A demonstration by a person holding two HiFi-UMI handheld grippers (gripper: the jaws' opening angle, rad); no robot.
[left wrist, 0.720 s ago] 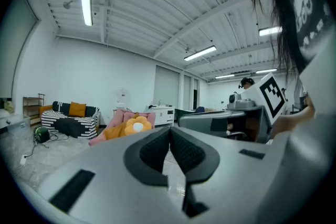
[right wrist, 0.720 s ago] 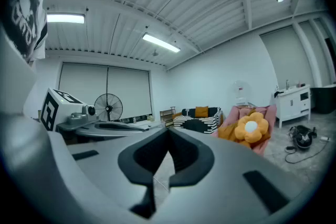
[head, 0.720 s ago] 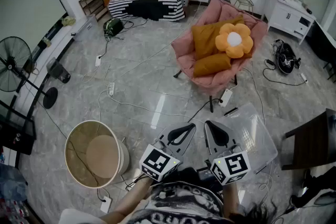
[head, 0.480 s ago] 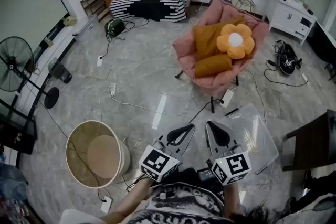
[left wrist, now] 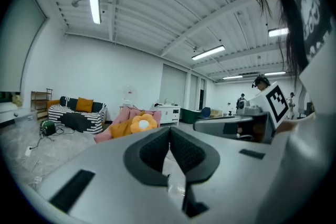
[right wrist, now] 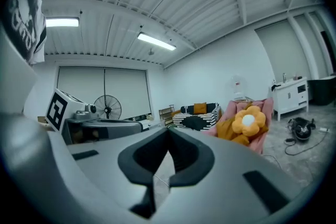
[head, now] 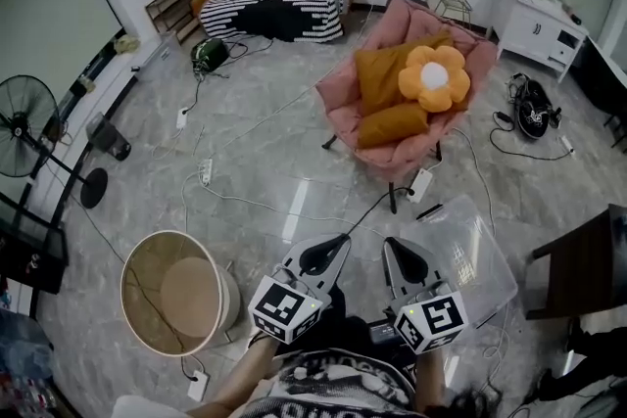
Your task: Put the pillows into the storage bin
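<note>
On the pink chair (head: 343, 117) across the room lie an orange flower pillow (head: 434, 78), a large orange pillow (head: 380, 76) and a smaller orange pillow (head: 394, 123). The flower pillow (left wrist: 142, 123) and chair (right wrist: 265, 113) also show far off in both gripper views. A clear plastic storage bin (head: 475, 259) stands on the floor just right of my right gripper (head: 400, 248). My left gripper (head: 327, 247) is beside it, close to my body. Both are shut with nothing held.
A round tan basket (head: 176, 291) sits at the left front. Cables (head: 235, 196) and power strips cross the grey floor. A standing fan (head: 24, 113), a striped sofa (head: 279, 0), a white cabinet (head: 539, 29) and a dark table (head: 588, 264) ring the room.
The head view has shifted slightly; both grippers have dropped a little lower and nearer to my body. The pillows have not moved.
</note>
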